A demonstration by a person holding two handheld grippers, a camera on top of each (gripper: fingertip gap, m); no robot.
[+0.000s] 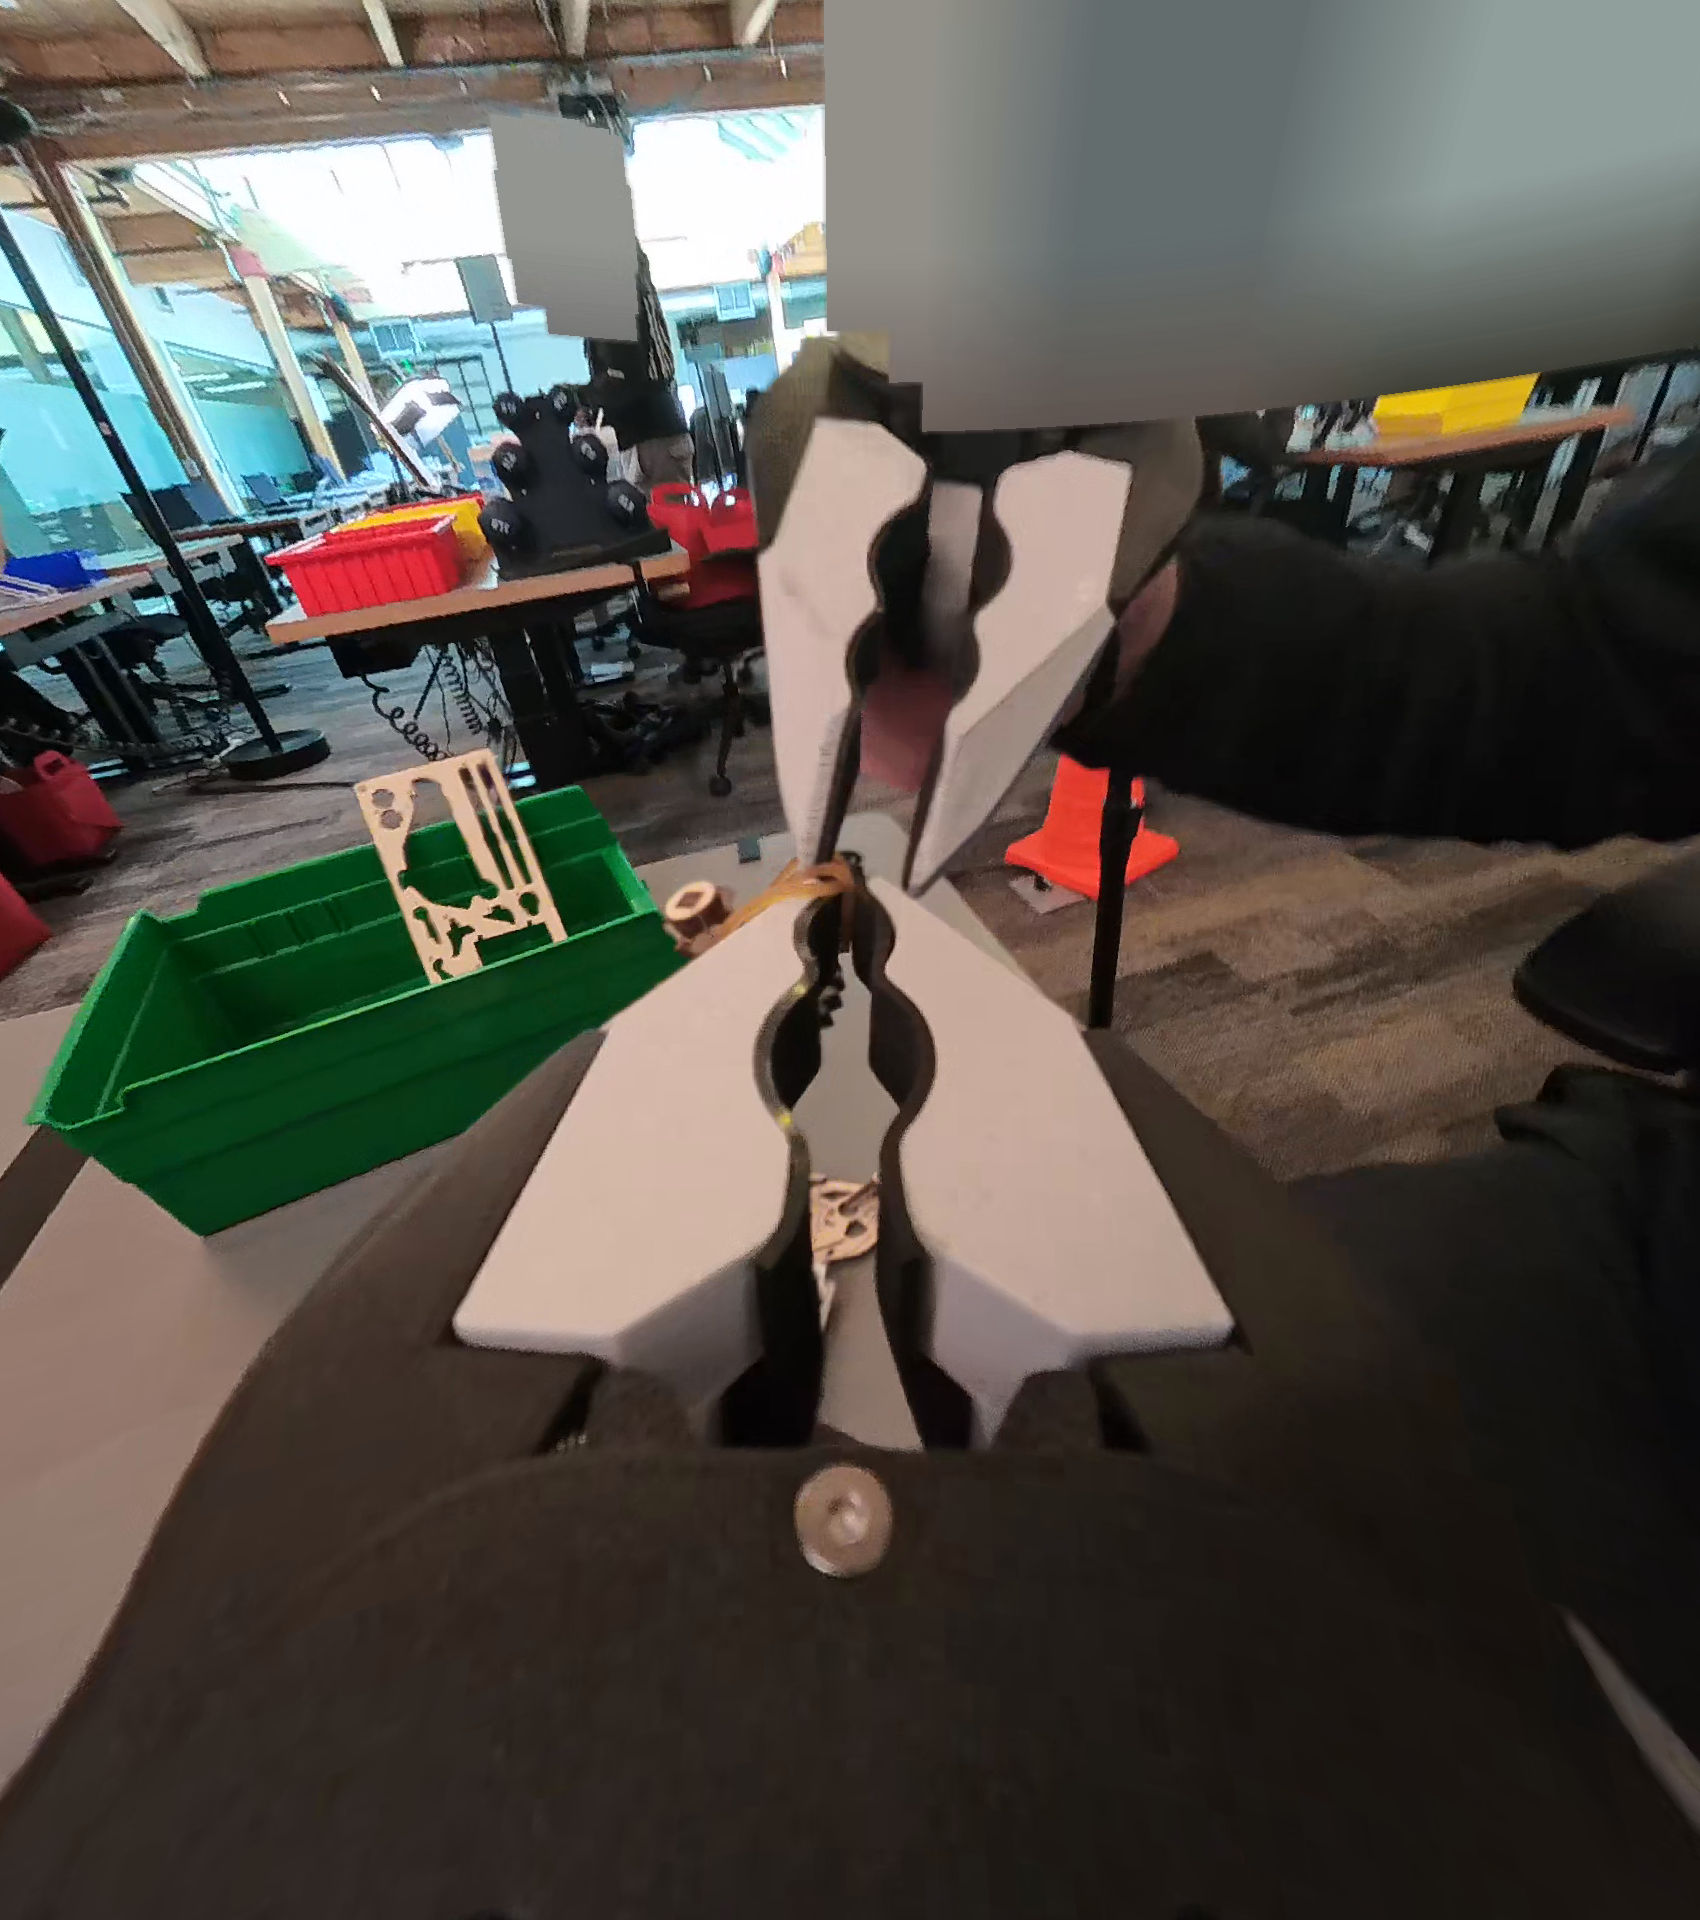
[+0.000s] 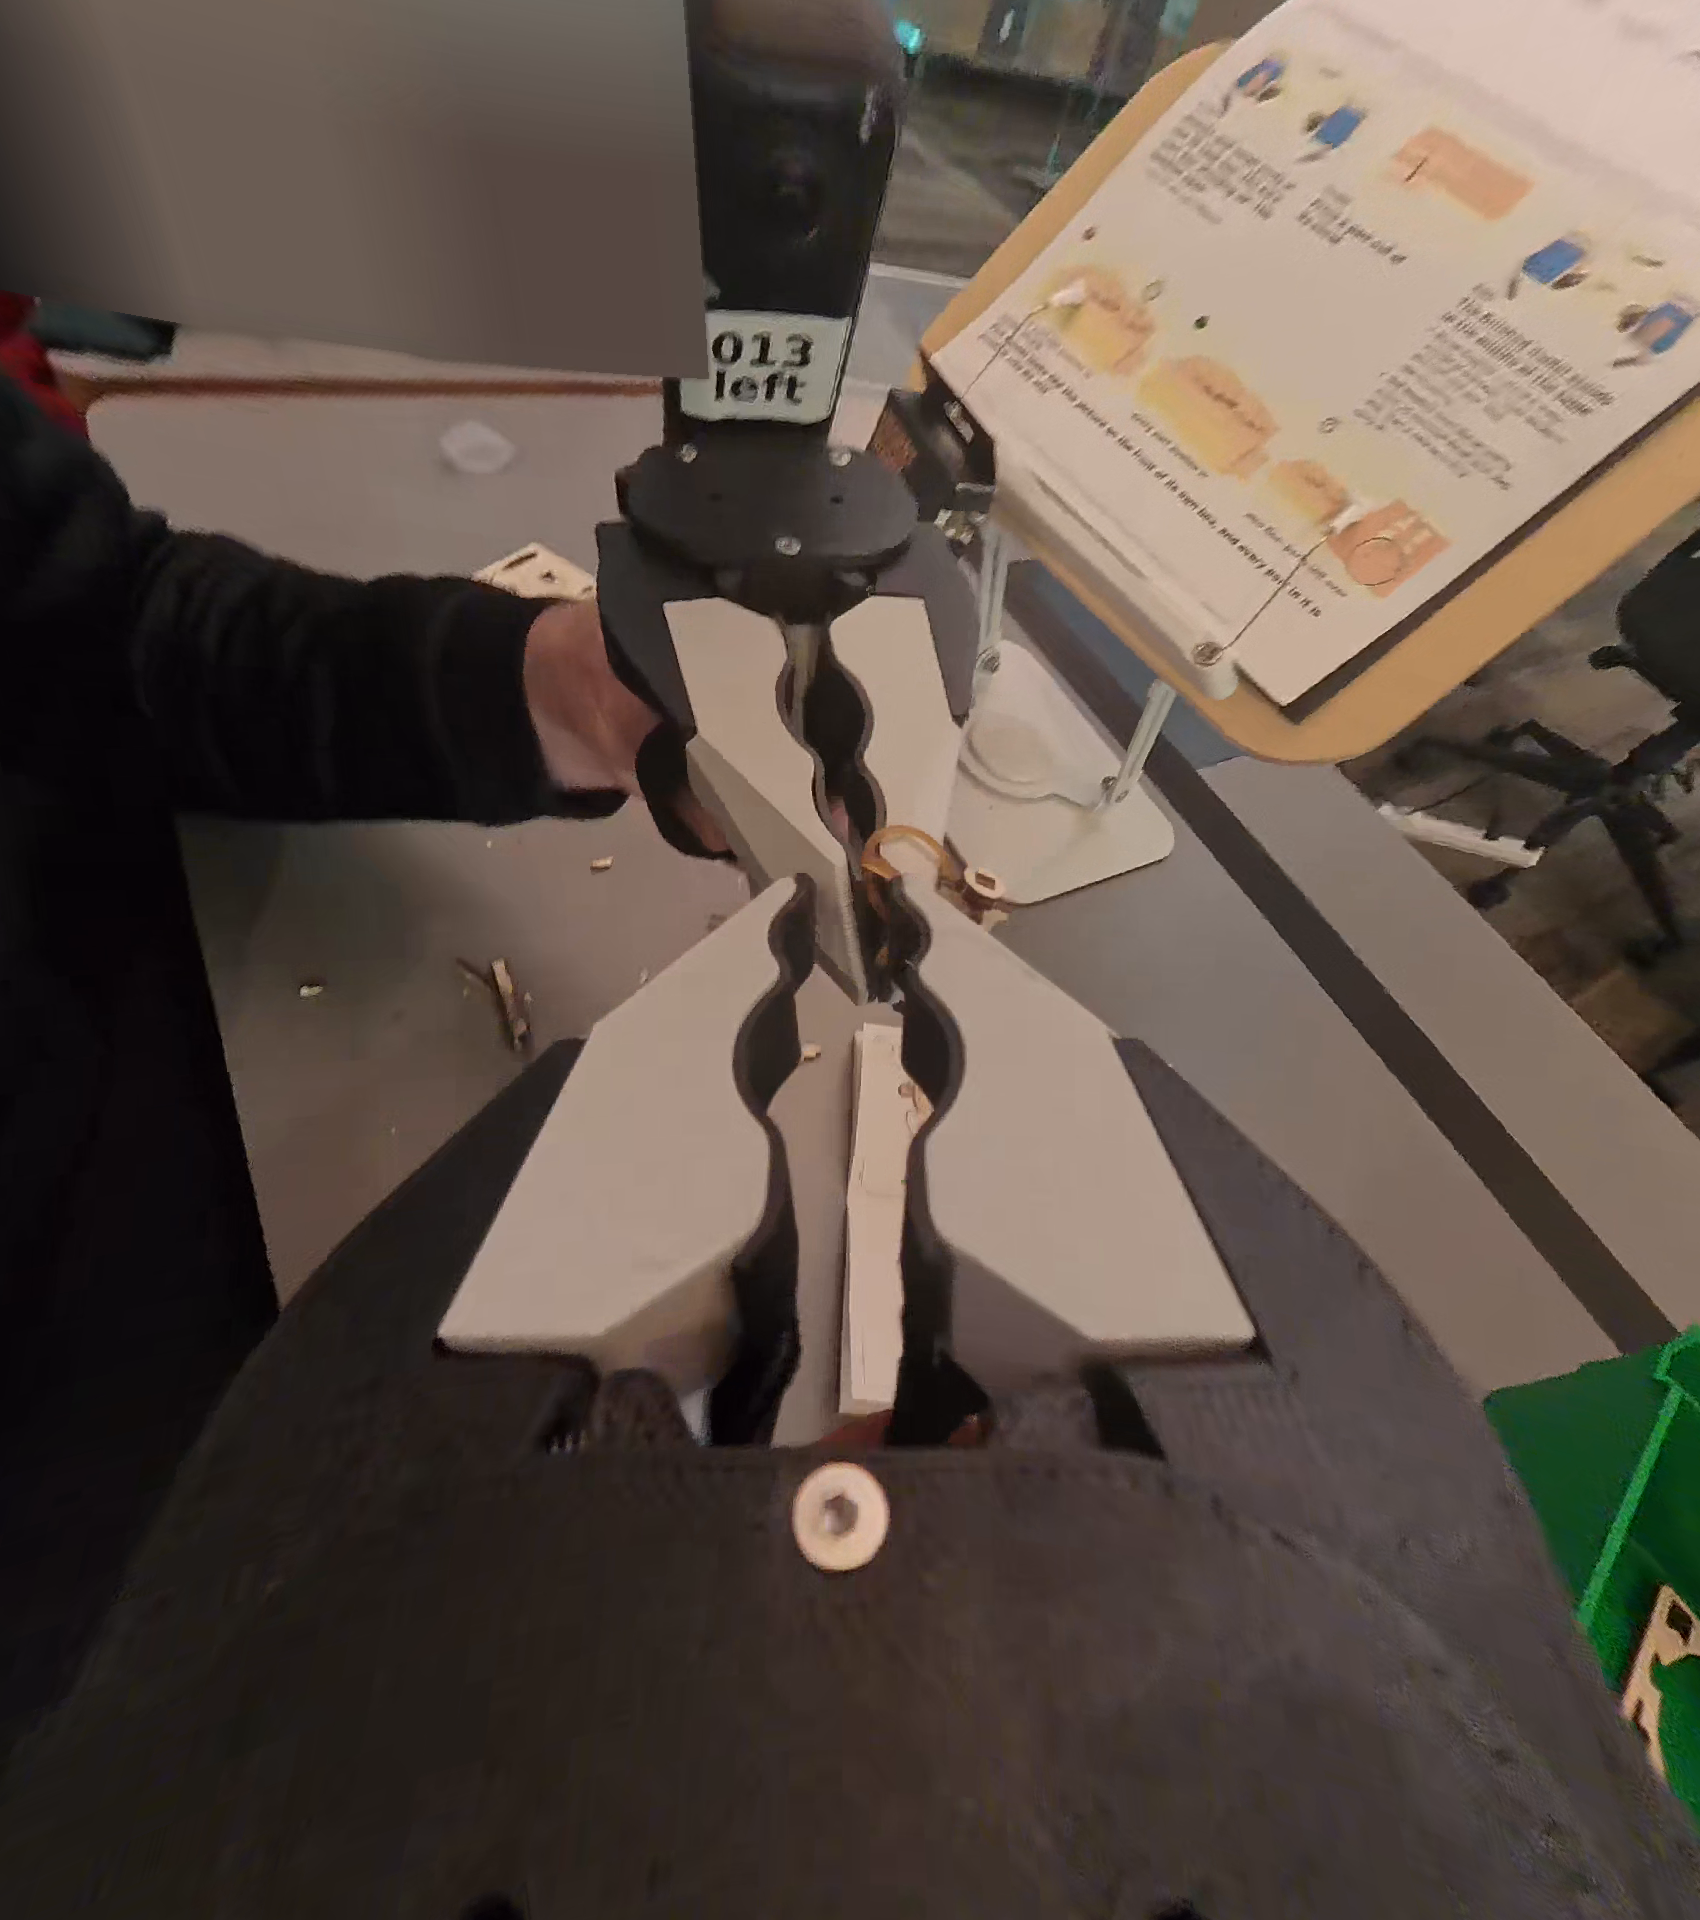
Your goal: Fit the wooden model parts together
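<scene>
My left gripper (image 1: 841,902) is shut on a yellowish rubber band (image 1: 810,883) at its fingertips. The band leads to a small wooden part with a hole (image 1: 695,914) just beyond the left finger. My right gripper (image 1: 867,864) comes down from above, tip to tip with the left one. In the right wrist view the right gripper (image 2: 861,902) is slightly open, and the left gripper (image 2: 856,971) pokes its tip between the jaws. The band (image 2: 893,844) loops up there beside the wooden part (image 2: 976,891). A flat wooden strip (image 2: 872,1195) lies on the table under the right gripper.
A green bin (image 1: 306,1049) stands left on the grey table (image 1: 46,1351), with a punched-out wooden sheet (image 1: 461,862) leaning in it. An instruction sheet on a tilted stand (image 2: 1345,312) is at the far right. Wood scraps (image 2: 503,997) lie on the table. A person's dark sleeves hold both grippers. Left and right tips are no more than a few centimetres apart.
</scene>
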